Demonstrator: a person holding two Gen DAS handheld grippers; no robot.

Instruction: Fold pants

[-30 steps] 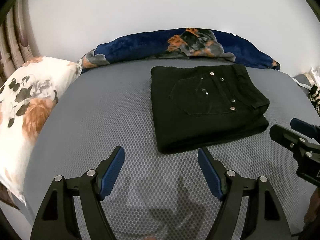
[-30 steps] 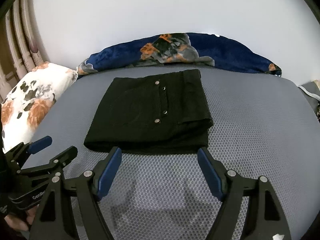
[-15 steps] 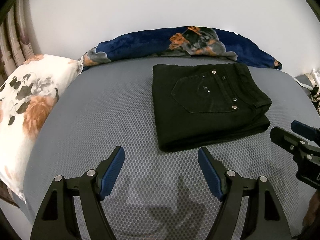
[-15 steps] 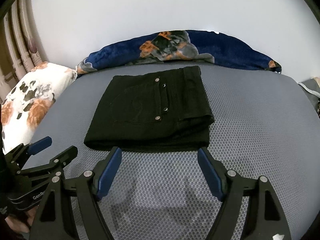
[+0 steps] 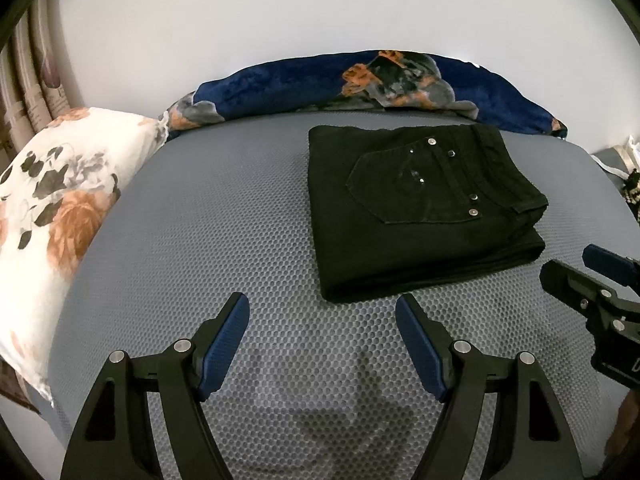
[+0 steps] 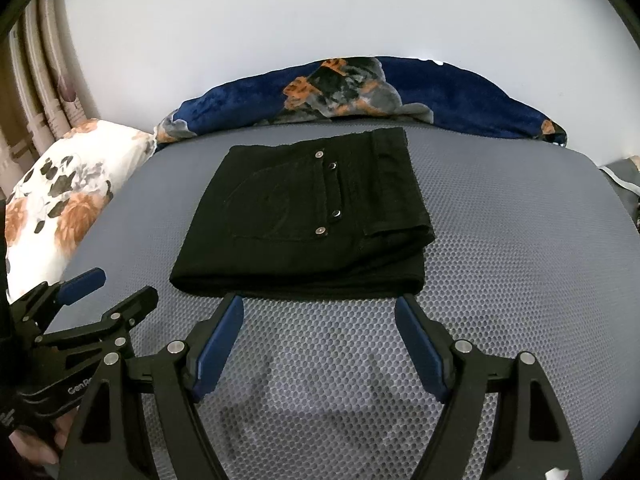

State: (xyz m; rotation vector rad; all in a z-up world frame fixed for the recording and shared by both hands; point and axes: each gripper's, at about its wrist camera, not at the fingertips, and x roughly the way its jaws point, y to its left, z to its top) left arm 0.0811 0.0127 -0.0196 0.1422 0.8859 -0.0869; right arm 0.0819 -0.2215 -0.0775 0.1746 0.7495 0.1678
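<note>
Black pants [image 5: 416,208] lie folded in a neat rectangle on the grey mesh bed [image 5: 224,232], back pocket with metal studs facing up. They also show in the right wrist view [image 6: 308,220]. My left gripper [image 5: 322,308] is open and empty, a little in front of the pants' near left corner. My right gripper [image 6: 319,308] is open and empty, just short of the pants' near edge. Each gripper shows in the other's view: the right one [image 5: 576,268] at the right edge, the left one [image 6: 108,286] at the lower left.
A dark blue floral blanket [image 5: 360,80] lies rolled along the bed's far edge by the white wall. A white floral pillow [image 5: 52,200] sits at the left. Curtains [image 6: 36,92] hang at far left. Some items [image 5: 630,180] lie at the right edge.
Both grippers have drawn back slightly from the pants, which sit a little farther off. The pants have not moved.
</note>
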